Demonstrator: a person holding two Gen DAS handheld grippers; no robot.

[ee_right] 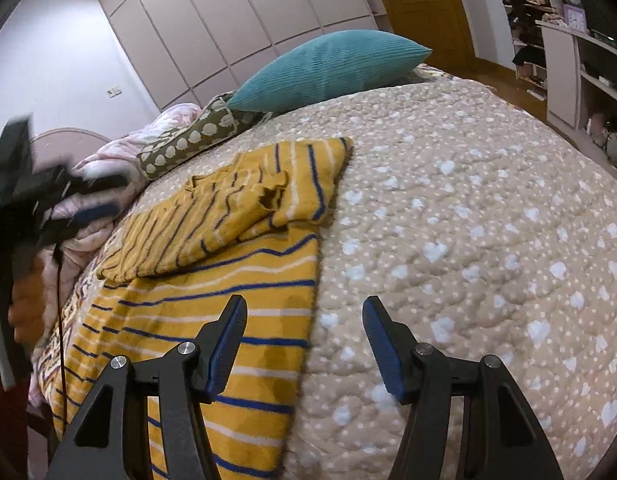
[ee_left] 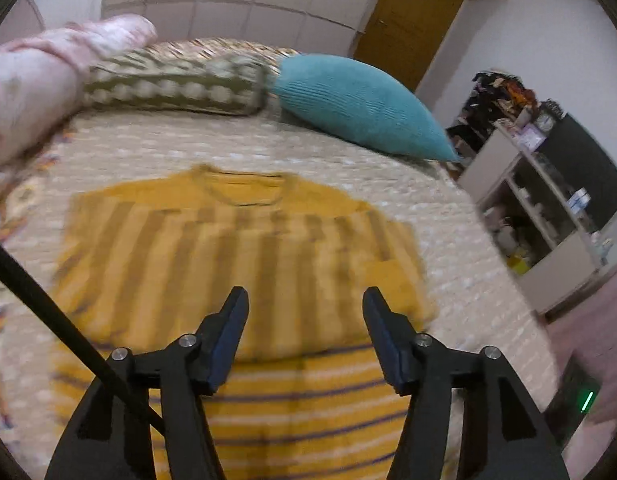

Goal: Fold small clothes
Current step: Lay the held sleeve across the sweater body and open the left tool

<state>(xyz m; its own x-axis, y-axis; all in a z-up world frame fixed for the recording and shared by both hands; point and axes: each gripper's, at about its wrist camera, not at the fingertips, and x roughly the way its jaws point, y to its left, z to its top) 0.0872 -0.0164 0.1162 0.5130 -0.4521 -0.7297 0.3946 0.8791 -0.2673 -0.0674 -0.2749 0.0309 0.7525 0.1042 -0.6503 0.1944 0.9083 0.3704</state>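
A small yellow striped shirt (ee_left: 236,256) lies on top of a bigger yellow garment with blue and white stripes (ee_left: 300,408) on the bed. My left gripper (ee_left: 304,300) is open and empty, held above the shirt's lower edge; this view is blurred. In the right wrist view the shirt (ee_right: 212,216) lies crumpled on the striped garment (ee_right: 212,320), one part folded over. My right gripper (ee_right: 304,308) is open and empty above the garment's right edge. The left gripper (ee_right: 68,208) shows blurred at far left.
A beige quilted bedspread with white hearts (ee_right: 468,220) covers the bed. A teal pillow (ee_right: 328,68), a dotted olive pillow (ee_right: 188,144) and a pink blanket (ee_left: 48,72) lie at the head. White shelves (ee_left: 548,208) stand to the right.
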